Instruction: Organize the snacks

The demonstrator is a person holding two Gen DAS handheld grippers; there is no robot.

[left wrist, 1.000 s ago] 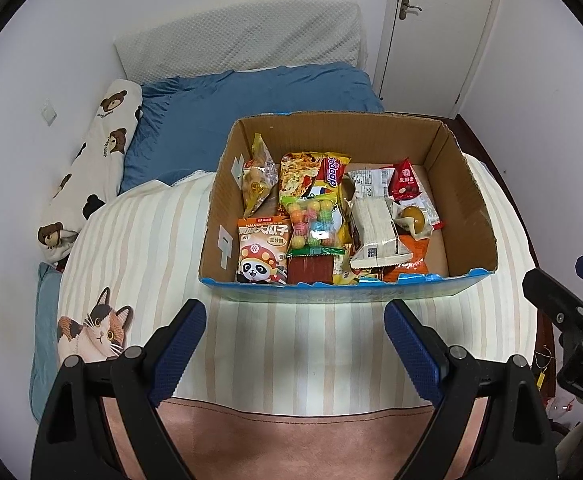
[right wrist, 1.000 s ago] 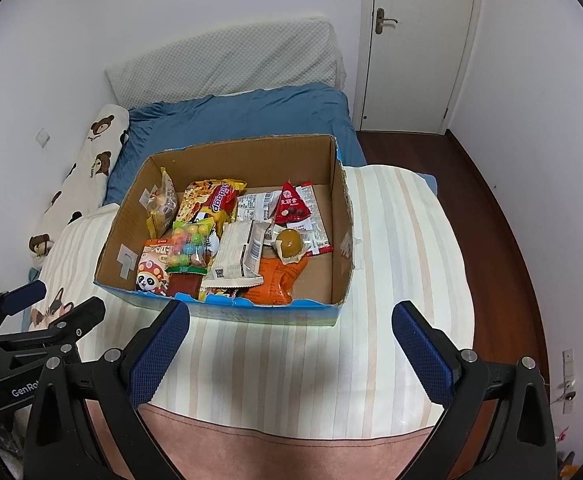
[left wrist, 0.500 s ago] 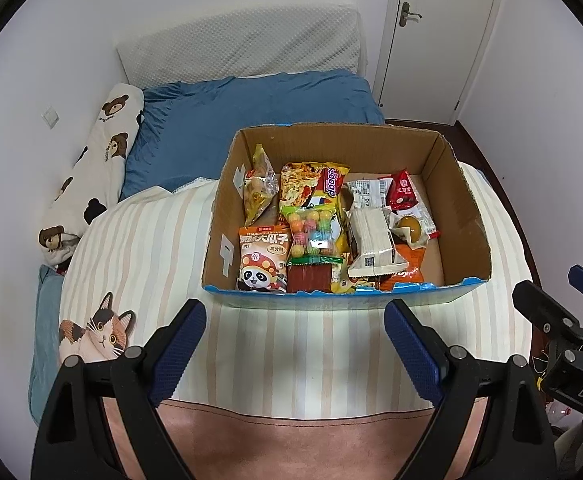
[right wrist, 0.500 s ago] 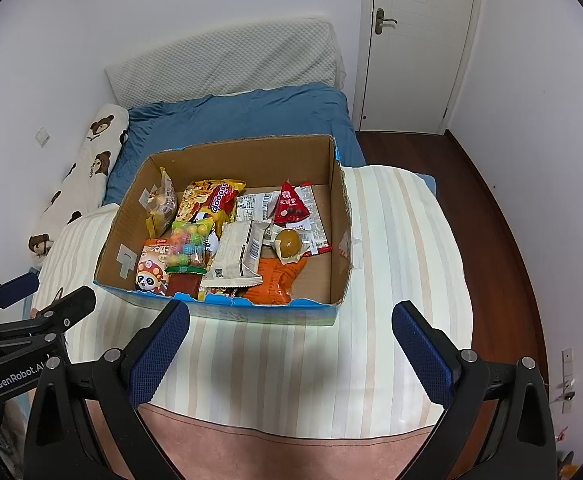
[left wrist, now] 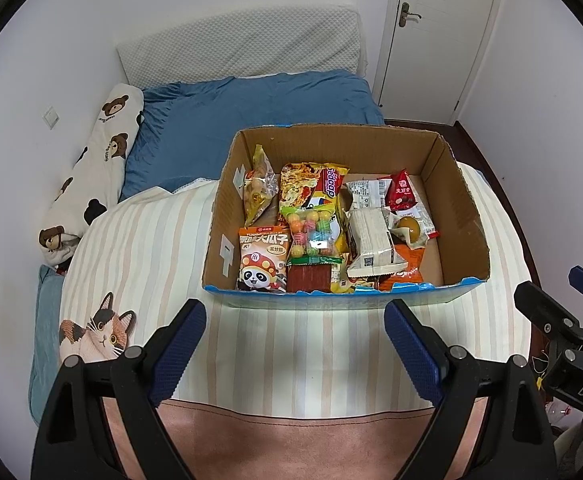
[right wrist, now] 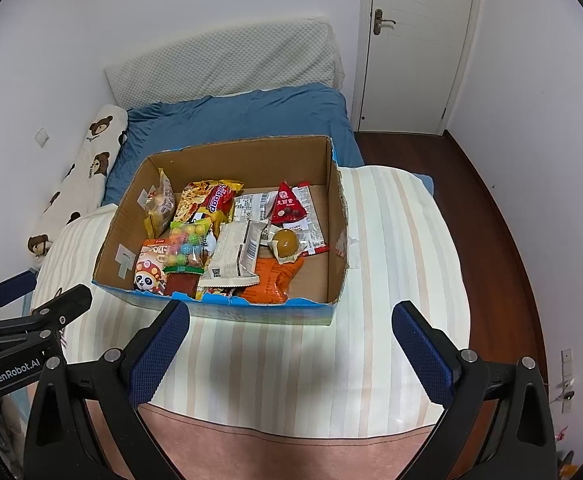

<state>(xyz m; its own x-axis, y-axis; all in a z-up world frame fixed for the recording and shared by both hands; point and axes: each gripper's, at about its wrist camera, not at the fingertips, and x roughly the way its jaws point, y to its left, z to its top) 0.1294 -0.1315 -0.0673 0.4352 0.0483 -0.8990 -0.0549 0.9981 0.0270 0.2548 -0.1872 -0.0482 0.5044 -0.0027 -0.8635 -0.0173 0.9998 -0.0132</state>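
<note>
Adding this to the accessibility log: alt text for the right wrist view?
An open cardboard box of mixed snack packets sits on a striped blanket on a bed, ahead of the right tongs, which are open and empty. The left tongs show at the left edge; a white door stands behind.

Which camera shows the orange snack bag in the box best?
The right wrist view: the orange snack bag lies largely exposed beside bare box floor. In the left wrist view only a corner shows, under the white packet.
</note>
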